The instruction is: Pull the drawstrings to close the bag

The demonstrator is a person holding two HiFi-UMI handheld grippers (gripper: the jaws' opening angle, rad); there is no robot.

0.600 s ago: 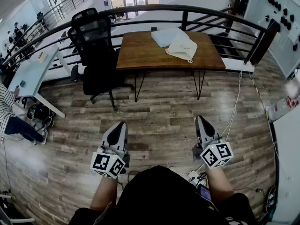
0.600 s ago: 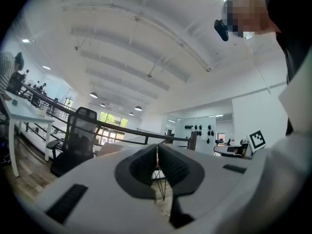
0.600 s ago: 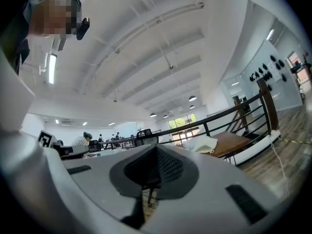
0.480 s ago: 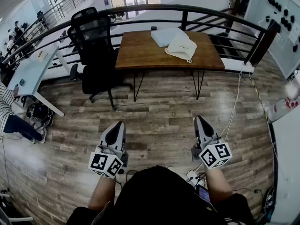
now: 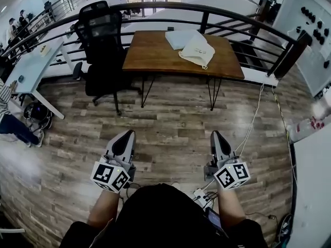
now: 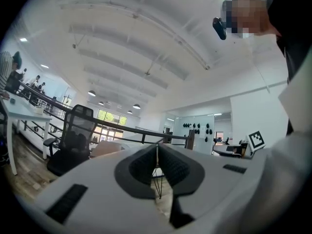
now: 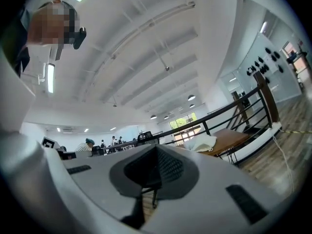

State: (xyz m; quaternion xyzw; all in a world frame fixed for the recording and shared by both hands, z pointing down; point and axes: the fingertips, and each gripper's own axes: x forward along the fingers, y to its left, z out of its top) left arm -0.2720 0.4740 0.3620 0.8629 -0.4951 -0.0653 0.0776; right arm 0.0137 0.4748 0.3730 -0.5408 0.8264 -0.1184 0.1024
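A cream drawstring bag [image 5: 198, 50] lies on the far right part of a wooden table [image 5: 155, 56], partly over a pale folded cloth [image 5: 178, 38]. The bag [image 7: 208, 142] also shows small in the right gripper view. My left gripper [image 5: 125, 137] is held low in front of me over the floor, shut and holding nothing. At the same height on the other side, my right gripper [image 5: 216, 138] is shut and holds nothing too. Both are far from the table and the bag. In the left gripper view the jaws [image 6: 156, 152] meet with nothing between them.
A black office chair [image 5: 101, 45] stands left of the table. A black railing [image 5: 243, 19] runs behind the table. A white desk [image 5: 28, 71] is at the far left with people near it. Cables [image 5: 253, 123] trail on the wood floor at right.
The head view has shifted forward a little, so the table and chair sit slightly nearer and lower. Both grippers stay shut and side by side.
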